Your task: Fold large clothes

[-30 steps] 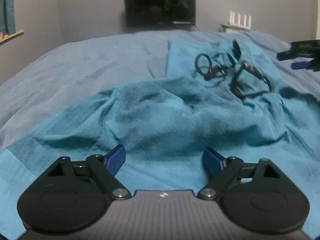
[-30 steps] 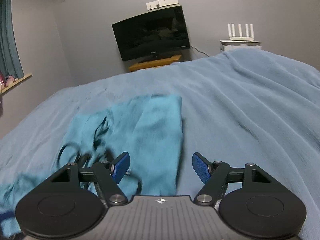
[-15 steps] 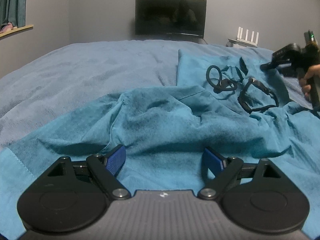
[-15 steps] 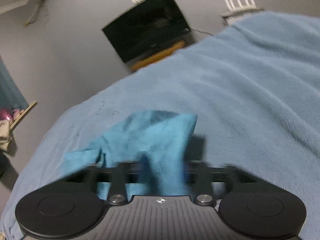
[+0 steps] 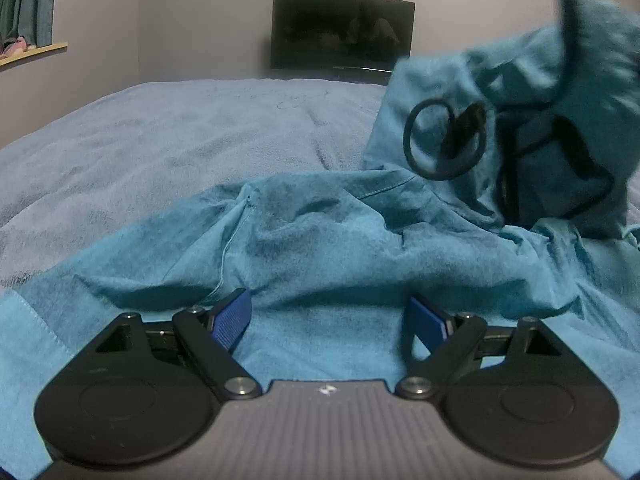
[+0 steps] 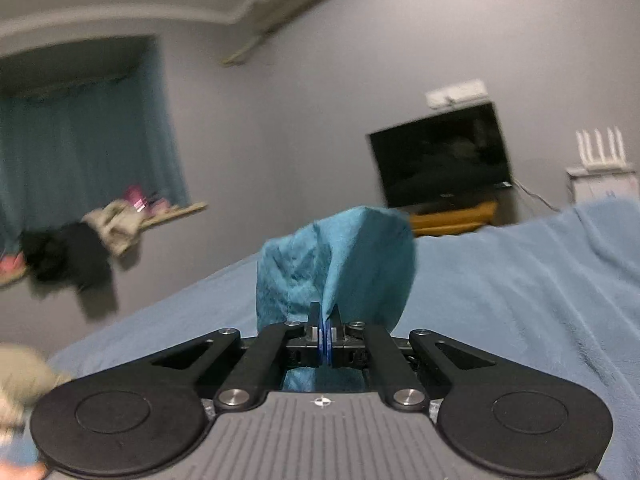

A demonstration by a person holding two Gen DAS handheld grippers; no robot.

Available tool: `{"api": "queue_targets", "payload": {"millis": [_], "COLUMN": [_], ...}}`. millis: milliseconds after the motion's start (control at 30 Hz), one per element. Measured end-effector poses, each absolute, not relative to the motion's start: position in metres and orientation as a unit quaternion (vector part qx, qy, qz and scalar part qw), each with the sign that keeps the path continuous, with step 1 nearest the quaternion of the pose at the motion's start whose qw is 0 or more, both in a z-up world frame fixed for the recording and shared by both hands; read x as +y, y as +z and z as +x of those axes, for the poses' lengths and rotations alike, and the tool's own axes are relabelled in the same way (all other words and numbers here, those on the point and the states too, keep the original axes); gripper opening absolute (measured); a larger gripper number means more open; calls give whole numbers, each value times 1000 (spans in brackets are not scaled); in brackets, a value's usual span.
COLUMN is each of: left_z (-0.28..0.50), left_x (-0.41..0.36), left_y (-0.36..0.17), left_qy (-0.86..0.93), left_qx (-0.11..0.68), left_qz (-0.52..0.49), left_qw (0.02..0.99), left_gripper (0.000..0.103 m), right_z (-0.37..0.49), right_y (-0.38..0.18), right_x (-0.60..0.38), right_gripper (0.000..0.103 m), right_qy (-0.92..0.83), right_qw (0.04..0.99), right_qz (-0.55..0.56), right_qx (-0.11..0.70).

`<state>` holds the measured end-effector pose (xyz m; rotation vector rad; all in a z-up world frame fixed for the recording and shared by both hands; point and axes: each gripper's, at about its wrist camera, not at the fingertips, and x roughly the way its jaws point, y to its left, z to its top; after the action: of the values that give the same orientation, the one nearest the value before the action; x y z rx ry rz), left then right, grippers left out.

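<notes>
While most of the teal garment (image 5: 320,248) lies rumpled across the blue bed cover (image 5: 160,136), 1 part of it is lifted off the bed at the right of the left wrist view, showing a black looped print (image 5: 444,144) on the raised cloth. The right gripper (image 6: 325,338) has its 2 fingers pressed together on a fold of that same garment (image 6: 340,256), which stands up in a bunch just beyond the blue pads (image 6: 322,340). The left gripper (image 5: 330,320) sits low over the flat part of the cloth with its fingers (image 5: 232,316) spread wide, nothing pinched between them; the fabric lies under and just ahead of them. Beyond the bed, a dark television (image 5: 340,32) hangs on the grey wall. Teal curtains (image 6: 80,140) hang at the left in the right wrist view, and a white router (image 6: 598,152) stands at the far right.
</notes>
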<state>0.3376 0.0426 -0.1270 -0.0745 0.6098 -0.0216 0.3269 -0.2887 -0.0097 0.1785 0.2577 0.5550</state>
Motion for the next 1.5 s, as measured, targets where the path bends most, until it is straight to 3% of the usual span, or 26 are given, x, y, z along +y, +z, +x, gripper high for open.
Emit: {"api": "queue_targets", "payload": {"millis": [200,433,533,600,733,833,900,967,1033,1067,1100,1133,1200,1300,1400,1433,1500], "left_z": [323,281,261,248,231,232,234,237,239,239,239,240,244,249,253,254,252], "left_x": [60,116,139,148,156,149,135,120,108,103,99,96,97,99,97,96,93], "left_y": [-114,-79,-69,-62,-54,-53,-53,-55,-60,-62,-64,-66,-69,-72,-74,-73,-67], "left_qy": [-16,51,73,84,69,34,11,-10,-23,-26,-29,-32,-35,-38,-43,-44,-48], "left_qx": [283,235,215,203,191,209,223,235,249,254,259,264,269,275,278,277,261], "left_qz": [-97,-233,-275,-282,-279,-256,-229,-194,-160,-149,-141,-135,-133,-139,-138,-134,-120], "left_qw": [954,942,934,934,939,943,948,952,955,955,955,955,953,951,950,950,957], "left_gripper": [86,86,86,86,86,86,86,86,86,86,86,86,86,86,86,86,86], "right_z": [195,148,149,146,156,182,189,197,207,209,210,213,216,218,225,228,229], "right_y": [-26,-72,-76,-70,-63,-65,-70,-81,-93,-98,-100,-99,-88,-70,-61,-63,-64], "right_x": [-259,-256,-262,-271,-296,-320,-325,-318,-310,-306,-302,-298,-289,-286,-284,-282,-275], "right_gripper": [2,5,22,44,49,58,74,82,79,68,38,22,11,4,7,10,36], "right_qy": [286,220,182,172,154,150,153,155,162,171,187,203,207,163,96,76,39], "right_qw": [945,940,940,944,945,926,906,889,871,864,859,860,876,912,939,940,936], "right_qz": [-64,-100,-77,-35,64,177,235,266,284,290,293,285,243,171,84,58,15], "right_qx": [148,242,278,279,283,298,316,339,367,375,377,372,361,335,321,327,348]}}
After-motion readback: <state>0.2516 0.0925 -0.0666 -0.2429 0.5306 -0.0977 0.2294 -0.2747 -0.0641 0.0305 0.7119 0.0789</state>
